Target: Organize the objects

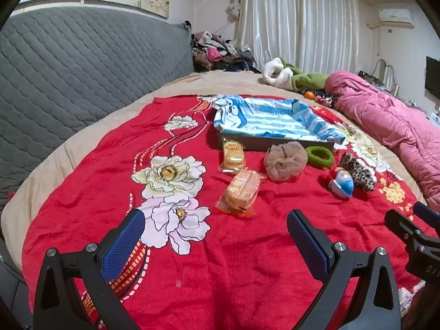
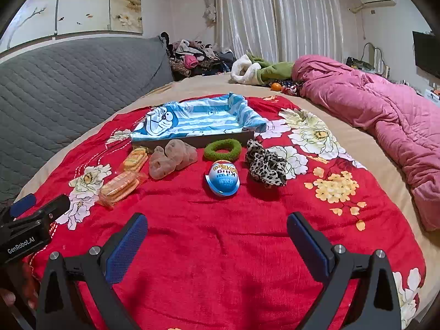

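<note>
On the red flowered blanket (image 1: 247, 261) stands a dark tray lined with a blue striped cloth (image 1: 269, 122) (image 2: 198, 119). In front of it lie two cracker packs (image 1: 241, 189) (image 1: 233, 157) (image 2: 119, 187), a beige scrunchie (image 1: 286, 161) (image 2: 172, 158), a green scrunchie (image 1: 319, 156) (image 2: 222, 150), a blue toy egg (image 1: 342, 183) (image 2: 223, 178) and a leopard scrunchie (image 1: 357, 172) (image 2: 265, 163). My left gripper (image 1: 216, 236) is open and empty, near side of the cracker packs. My right gripper (image 2: 217, 236) is open and empty, near side of the egg.
A grey quilted headboard (image 1: 82, 68) runs along the left. A pink quilt (image 2: 371, 110) lies along the right side of the bed. A green and white garment (image 2: 258, 70) and a clothes pile (image 2: 192, 55) lie at the far end.
</note>
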A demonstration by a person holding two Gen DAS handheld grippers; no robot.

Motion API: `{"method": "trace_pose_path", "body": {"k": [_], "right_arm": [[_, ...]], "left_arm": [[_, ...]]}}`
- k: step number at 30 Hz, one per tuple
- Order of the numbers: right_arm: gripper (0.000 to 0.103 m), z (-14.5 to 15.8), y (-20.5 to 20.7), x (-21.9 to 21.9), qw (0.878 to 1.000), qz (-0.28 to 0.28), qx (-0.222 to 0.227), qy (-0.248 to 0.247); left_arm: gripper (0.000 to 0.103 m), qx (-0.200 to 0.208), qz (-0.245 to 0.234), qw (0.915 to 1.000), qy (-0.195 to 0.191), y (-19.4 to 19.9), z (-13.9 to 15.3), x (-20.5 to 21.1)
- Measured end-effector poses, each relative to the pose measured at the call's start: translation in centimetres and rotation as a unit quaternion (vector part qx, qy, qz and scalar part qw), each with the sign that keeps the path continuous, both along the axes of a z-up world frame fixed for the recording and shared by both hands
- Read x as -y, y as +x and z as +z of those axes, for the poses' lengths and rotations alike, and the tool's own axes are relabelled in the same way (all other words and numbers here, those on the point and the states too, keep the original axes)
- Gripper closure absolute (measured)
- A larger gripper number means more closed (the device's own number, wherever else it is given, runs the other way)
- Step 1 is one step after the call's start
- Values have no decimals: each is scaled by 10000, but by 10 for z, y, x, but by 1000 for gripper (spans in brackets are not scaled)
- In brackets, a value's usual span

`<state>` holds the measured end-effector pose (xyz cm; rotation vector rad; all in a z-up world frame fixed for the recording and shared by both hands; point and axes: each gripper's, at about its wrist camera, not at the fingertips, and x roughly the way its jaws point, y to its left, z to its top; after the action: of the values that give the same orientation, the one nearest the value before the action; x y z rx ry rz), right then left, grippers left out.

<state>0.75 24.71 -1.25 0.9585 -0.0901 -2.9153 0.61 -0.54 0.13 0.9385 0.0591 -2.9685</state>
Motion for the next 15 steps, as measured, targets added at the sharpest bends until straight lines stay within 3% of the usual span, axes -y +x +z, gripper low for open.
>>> {"method": "trace_pose_path", "body": {"k": [15], "right_arm": [[1, 65, 35, 10, 9974, 86, -679, 204]], "left_arm": [[0, -538, -25, 9985, 98, 32, 58, 3]]}}
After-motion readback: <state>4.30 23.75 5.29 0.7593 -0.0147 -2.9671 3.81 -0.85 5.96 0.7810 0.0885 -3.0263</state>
